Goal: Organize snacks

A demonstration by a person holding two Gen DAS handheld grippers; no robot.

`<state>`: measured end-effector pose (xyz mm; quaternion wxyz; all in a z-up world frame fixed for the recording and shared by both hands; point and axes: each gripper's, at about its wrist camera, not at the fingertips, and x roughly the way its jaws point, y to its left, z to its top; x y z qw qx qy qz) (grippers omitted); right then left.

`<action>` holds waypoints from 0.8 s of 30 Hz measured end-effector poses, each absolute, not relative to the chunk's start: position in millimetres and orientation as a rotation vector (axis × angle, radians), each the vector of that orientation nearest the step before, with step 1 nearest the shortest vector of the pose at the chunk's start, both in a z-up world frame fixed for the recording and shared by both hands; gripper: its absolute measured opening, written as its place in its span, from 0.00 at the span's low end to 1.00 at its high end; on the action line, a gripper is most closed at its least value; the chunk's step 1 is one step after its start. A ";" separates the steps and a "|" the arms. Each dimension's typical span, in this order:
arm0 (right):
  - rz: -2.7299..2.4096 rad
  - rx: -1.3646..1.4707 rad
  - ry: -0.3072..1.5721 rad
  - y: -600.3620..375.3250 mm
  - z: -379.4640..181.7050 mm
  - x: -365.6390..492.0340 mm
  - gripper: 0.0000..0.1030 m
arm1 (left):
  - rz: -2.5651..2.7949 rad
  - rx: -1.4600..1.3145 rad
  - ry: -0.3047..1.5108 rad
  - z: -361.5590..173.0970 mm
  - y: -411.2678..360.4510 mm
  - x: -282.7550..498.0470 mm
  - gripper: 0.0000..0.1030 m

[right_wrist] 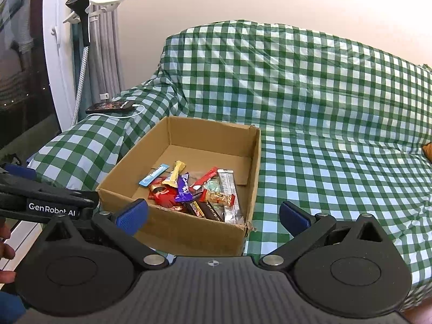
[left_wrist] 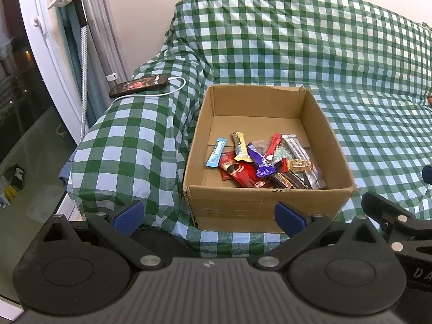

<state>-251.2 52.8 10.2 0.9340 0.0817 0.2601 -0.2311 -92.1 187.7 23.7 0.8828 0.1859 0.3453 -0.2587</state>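
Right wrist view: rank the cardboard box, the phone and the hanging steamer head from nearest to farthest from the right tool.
1. Cardboard box, just ahead of the open right tool.
2. Phone, farther back on the left, on the covered armrest.
3. Steamer head, farthest, high at the far left.

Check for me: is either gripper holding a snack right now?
No, the left gripper and right gripper are both open and empty, and the snacks lie in the cardboard box.

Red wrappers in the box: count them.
3, maybe more hidden in the pile: a large red packet near the front, a slim red stick leaning behind it, a small red-ended candy to its right.
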 end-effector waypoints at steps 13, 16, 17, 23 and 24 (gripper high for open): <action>-0.454 0.190 0.534 51.1 8.2 -250.7 1.00 | -0.482 0.418 0.719 22.5 185.3 -90.0 1.00; -0.459 0.194 0.533 50.3 7.4 -251.5 1.00 | -0.464 0.393 0.725 24.4 186.7 -87.5 1.00; -0.459 0.194 0.534 50.2 7.2 -251.5 1.00 | -0.457 0.390 0.734 24.8 186.2 -86.2 1.00; -0.465 0.197 0.546 48.8 5.3 -251.0 1.00 | -0.438 0.393 0.776 21.9 182.8 -82.7 1.00; -0.466 0.199 0.546 48.5 4.9 -251.2 1.00 | -0.449 0.393 0.793 21.1 182.5 -81.9 1.00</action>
